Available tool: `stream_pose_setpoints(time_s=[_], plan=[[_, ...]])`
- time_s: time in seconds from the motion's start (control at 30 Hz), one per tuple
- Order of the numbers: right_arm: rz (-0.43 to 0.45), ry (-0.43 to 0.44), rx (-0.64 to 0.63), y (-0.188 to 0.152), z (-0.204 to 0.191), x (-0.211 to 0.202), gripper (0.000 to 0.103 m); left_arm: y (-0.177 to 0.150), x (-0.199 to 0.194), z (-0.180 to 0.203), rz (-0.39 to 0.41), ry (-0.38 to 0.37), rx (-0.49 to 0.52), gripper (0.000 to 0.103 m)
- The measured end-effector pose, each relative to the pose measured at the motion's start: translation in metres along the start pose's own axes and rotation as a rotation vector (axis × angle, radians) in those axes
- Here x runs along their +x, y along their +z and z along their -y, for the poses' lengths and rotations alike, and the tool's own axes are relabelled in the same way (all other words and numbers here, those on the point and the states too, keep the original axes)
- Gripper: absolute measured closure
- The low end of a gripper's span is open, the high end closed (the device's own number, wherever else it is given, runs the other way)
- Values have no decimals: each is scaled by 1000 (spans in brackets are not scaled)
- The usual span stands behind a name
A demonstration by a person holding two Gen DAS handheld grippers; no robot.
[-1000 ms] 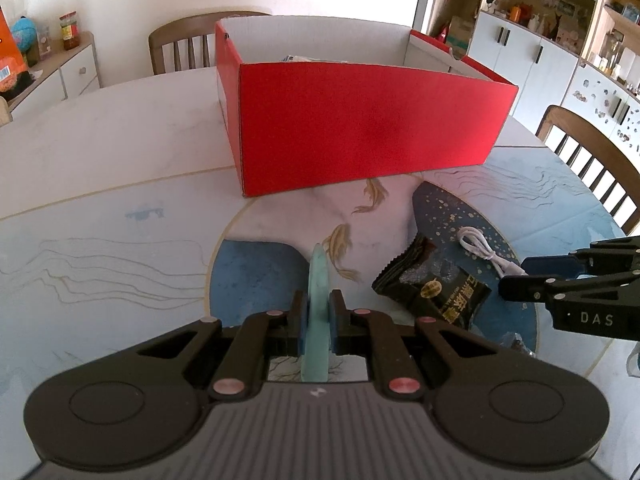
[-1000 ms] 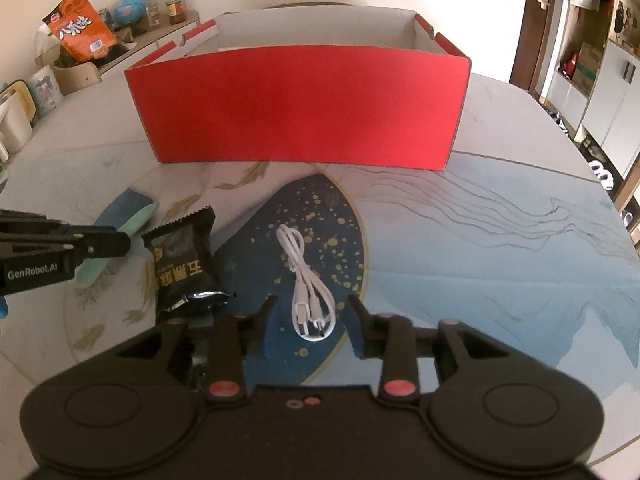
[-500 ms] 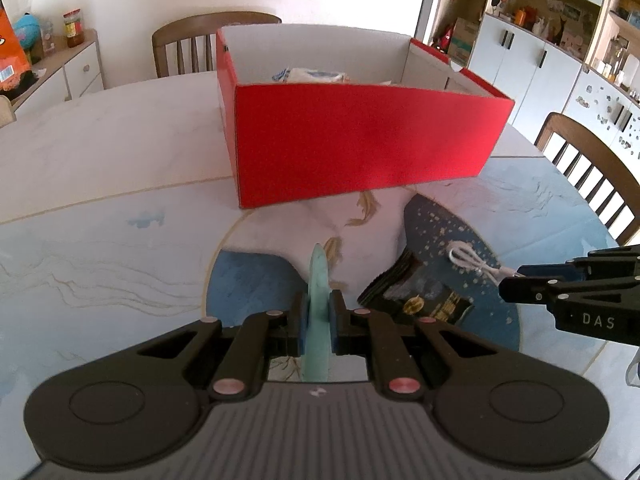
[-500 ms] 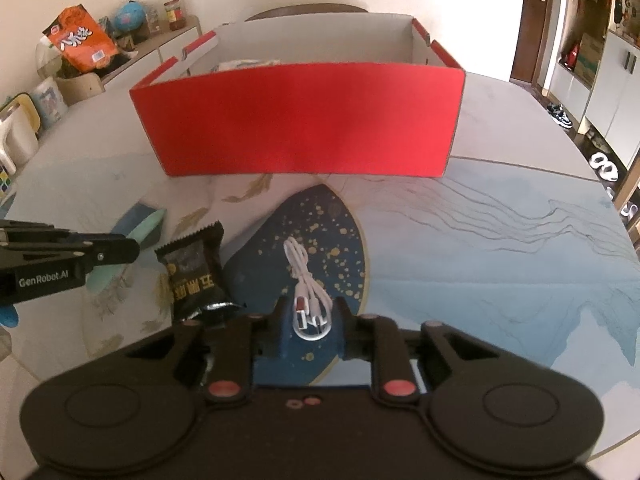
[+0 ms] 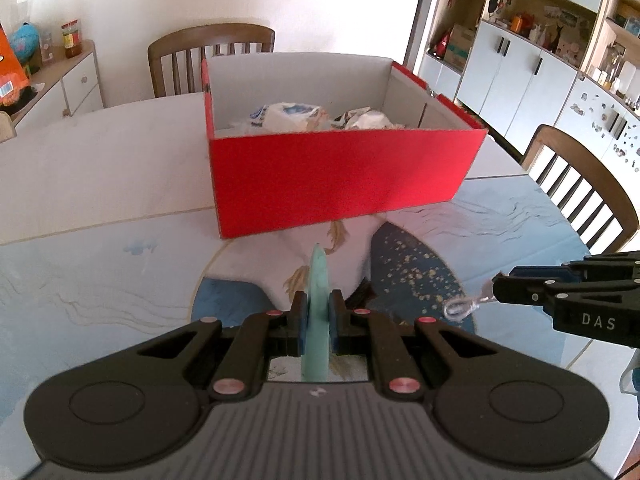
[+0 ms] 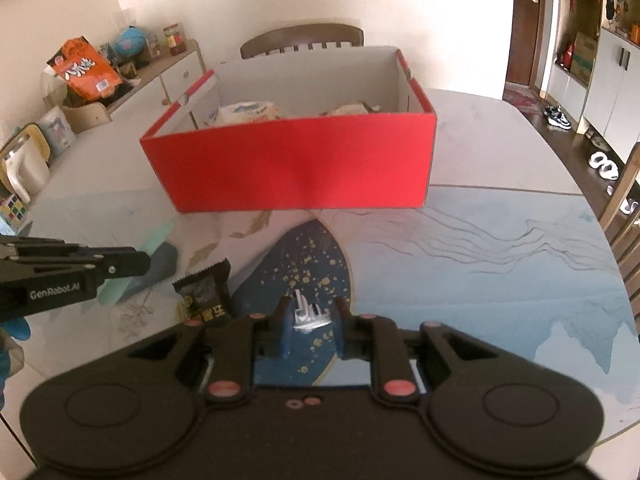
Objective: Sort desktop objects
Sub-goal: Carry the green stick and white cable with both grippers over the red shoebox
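Left claw [image 5: 315,322] clamps the teal flat piece [image 5: 316,300] edge-up; right claw [image 6: 310,322] pinches the white cable [image 6: 308,314] (snack packet [image 6: 206,300] waits on the counter [image 6: 500,272], lower left), both facing the red box [image 6: 296,168] at upper centre for dropping

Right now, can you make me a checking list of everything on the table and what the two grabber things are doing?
Surface: round table with a blue sea-and-fish picture, partly bare.
Job's things: red box, open, with white wrapped packets inside; thin mint-green piece and white cable held up; dark snack packet lying on the table.
Clutter: nothing seen beyond these.
Grippers: left gripper shut on the mint-green piece; right gripper shut on the white cable.
Cables: only the white cable, its loop dangling.
Surroundings: wooden chairs, white cupboards, sideboard with an orange bag.
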State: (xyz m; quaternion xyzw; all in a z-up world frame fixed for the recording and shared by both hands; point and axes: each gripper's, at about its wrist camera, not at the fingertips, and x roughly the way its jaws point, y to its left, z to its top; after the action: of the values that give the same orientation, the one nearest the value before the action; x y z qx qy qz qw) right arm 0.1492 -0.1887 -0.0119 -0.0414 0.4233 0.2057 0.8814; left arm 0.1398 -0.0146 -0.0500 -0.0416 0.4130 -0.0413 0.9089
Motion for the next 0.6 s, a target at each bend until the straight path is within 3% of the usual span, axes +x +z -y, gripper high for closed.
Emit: stream_pose_setpoints(time_s=[0.6], plan=[[69, 33, -28, 21, 11, -35, 84, 22, -25, 24, -9, -35, -32, 94]])
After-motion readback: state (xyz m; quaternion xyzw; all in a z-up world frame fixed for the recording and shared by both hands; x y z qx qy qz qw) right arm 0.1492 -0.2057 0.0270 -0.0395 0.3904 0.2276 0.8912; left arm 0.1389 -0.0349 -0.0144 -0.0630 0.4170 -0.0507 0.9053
